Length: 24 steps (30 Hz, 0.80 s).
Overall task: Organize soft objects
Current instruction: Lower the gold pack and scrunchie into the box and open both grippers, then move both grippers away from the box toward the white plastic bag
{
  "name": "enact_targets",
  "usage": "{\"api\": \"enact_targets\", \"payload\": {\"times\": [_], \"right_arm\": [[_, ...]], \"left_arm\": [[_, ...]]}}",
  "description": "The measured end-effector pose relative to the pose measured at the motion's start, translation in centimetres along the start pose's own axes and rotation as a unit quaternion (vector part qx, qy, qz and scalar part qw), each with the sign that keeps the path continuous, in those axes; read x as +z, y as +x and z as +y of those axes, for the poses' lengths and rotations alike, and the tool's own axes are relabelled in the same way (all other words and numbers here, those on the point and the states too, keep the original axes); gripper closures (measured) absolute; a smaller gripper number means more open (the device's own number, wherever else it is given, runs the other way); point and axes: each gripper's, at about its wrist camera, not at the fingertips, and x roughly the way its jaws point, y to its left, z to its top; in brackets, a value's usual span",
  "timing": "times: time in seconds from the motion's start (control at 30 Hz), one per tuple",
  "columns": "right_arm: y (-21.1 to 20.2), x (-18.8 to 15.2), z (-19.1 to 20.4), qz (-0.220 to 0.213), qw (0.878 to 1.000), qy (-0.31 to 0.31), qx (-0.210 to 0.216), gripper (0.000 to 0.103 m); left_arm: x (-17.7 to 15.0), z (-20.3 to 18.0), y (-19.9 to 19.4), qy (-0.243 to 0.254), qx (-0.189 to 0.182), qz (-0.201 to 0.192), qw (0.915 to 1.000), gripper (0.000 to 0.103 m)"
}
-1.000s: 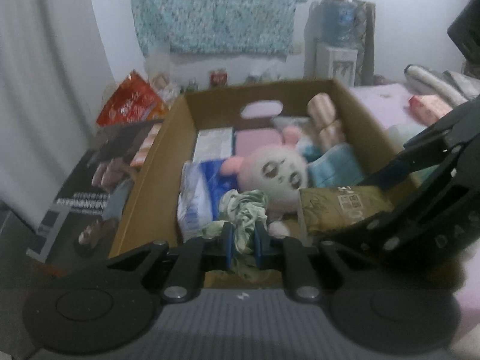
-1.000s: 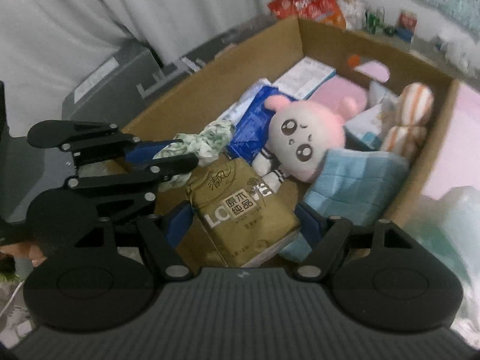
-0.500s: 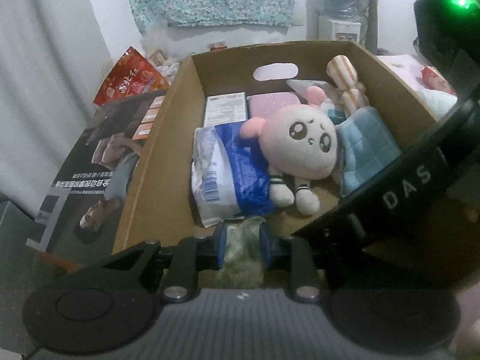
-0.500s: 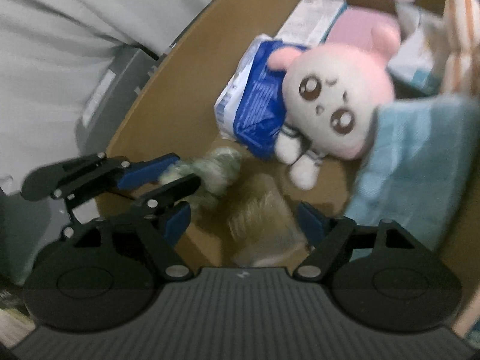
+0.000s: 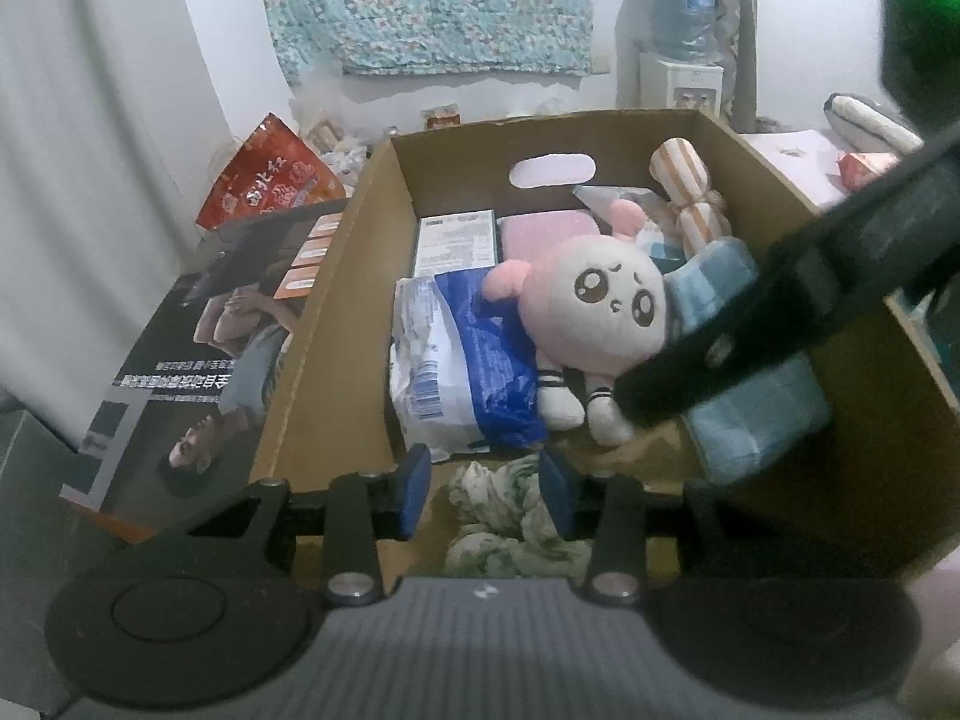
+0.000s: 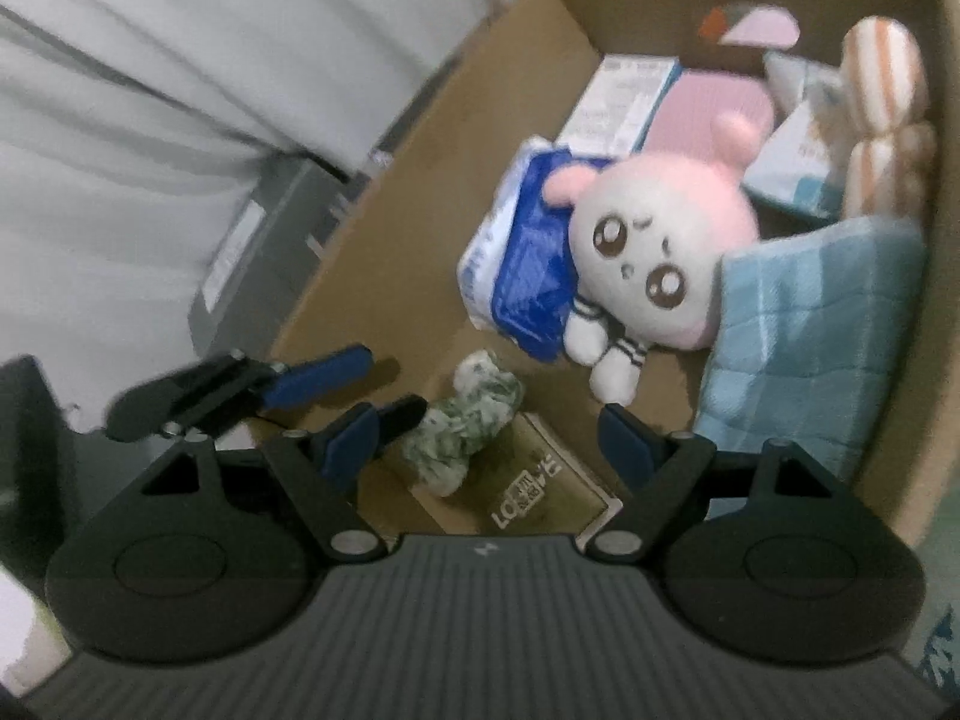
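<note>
In the cardboard box [image 5: 336, 324], a crumpled green-white cloth [image 6: 465, 429] lies between the spread left tongs [image 5: 485, 483]; right tongs [image 6: 489, 447] spread too.

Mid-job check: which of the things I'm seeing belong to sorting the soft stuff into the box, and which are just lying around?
Part of the job:
- cardboard box
- green patterned cloth
- brown tissue pack
- pink plush doll
- blue towel
- striped cloth roll
- blue-and-white pack

Just lying about:
- red snack bag
- printed carton
- water dispenser
</note>
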Motion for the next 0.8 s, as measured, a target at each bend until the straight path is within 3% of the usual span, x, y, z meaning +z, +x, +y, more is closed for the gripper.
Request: {"api": "enact_targets", "payload": {"times": [0.1, 0.17, 0.3, 0.4, 0.6, 0.73, 0.8], "right_arm": [[-2.7, -0.6, -0.3, -0.028, 0.999, 0.012, 0.023, 0.022], [-4.7, -1.6, -0.6, -0.047, 0.998, 0.016, 0.034, 0.022], [-8.8, -4.3, -1.5, -0.084, 0.995, 0.022, 0.042, 0.022], [-11.0, -6.2, -2.9, -0.1, 0.993, 0.039, 0.04, 0.022], [-13.9, -9.1, -6.8, -0.125, 0.987, 0.095, 0.03, 0.022], [-14.9, -10.3, -8.7, -0.14, 0.983, 0.116, 0.025, 0.022], [-15.0, -10.8, -9.4, -0.141, 0.982, 0.123, 0.023, 0.022]], "left_arm": [[0.4, 0.1, 0.1, -0.014, -0.017, 0.009, 0.9997, 0.062], [0.9, 0.7, 0.1, -0.045, -0.049, 0.015, 0.9977, 0.065], [1.7, 2.2, 1.3, -0.131, -0.132, 0.05, 0.9813, 0.068], [1.9, 2.4, 3.3, -0.165, -0.166, 0.093, 0.9677, 0.068], [1.4, 3.2, 7.8, -0.2, -0.142, 0.18, 0.9527, 0.069], [1.7, 3.6, 8.5, -0.21, -0.121, 0.192, 0.9511, 0.069], [2.2, 3.3, 8.3, -0.197, -0.092, 0.181, 0.9591, 0.065]]}}
